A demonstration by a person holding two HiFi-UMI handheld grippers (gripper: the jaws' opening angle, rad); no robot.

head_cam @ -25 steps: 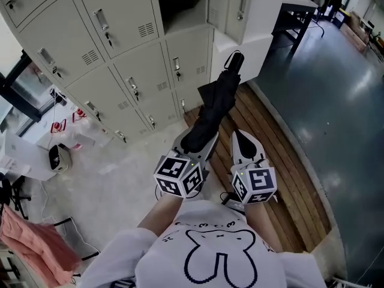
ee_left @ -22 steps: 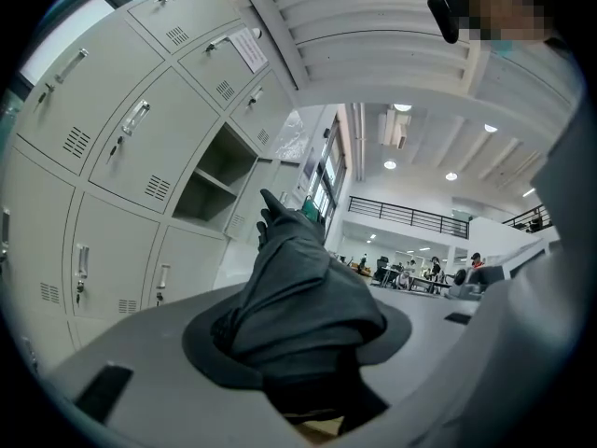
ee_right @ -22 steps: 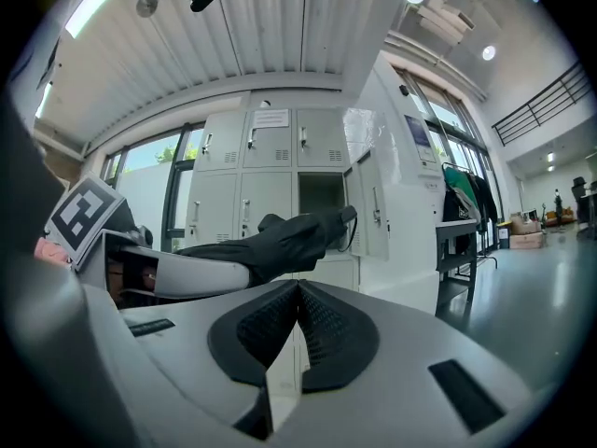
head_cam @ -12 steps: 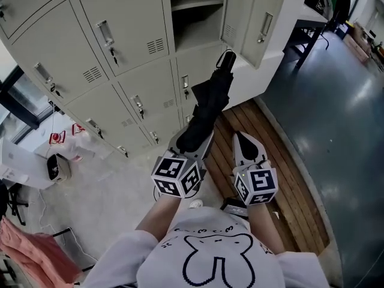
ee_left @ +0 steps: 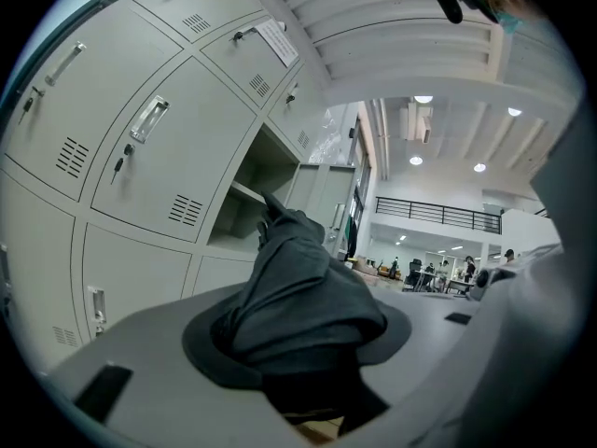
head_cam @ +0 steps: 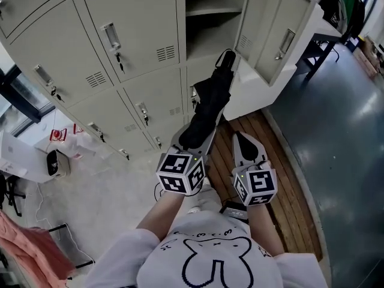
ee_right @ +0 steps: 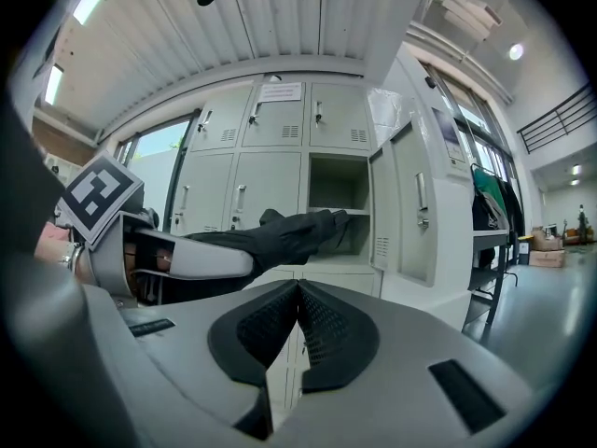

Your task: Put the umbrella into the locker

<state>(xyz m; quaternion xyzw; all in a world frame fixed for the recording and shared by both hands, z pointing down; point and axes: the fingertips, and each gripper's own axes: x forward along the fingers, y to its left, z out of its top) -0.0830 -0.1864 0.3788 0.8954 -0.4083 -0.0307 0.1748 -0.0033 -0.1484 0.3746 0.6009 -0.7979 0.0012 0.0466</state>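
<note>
A folded black umbrella [head_cam: 208, 104] sticks out level from my left gripper [head_cam: 195, 140], which is shut on its lower end; its strap loop points at the open locker [head_cam: 213, 23]. In the left gripper view the umbrella [ee_left: 298, 292] fills the jaws and hides the pads. The right gripper view shows the umbrella [ee_right: 270, 236] reaching toward the open compartment [ee_right: 338, 199]. My right gripper [head_cam: 244, 144] hangs beside the left one, shut and empty, its pads [ee_right: 312, 329] pressed together.
The open locker's door [head_cam: 277, 32] swings out at the right. Shut grey lockers [head_cam: 129, 35] fill the wall to the left. A wooden strip [head_cam: 273, 179] and a dark floor [head_cam: 342, 137] lie on the right. A table [head_cam: 327, 38] stands behind the door.
Both grippers and the umbrella have moved nearer the lockers; the open compartment now sits just beyond the umbrella's tip. Grips are unchanged.
</note>
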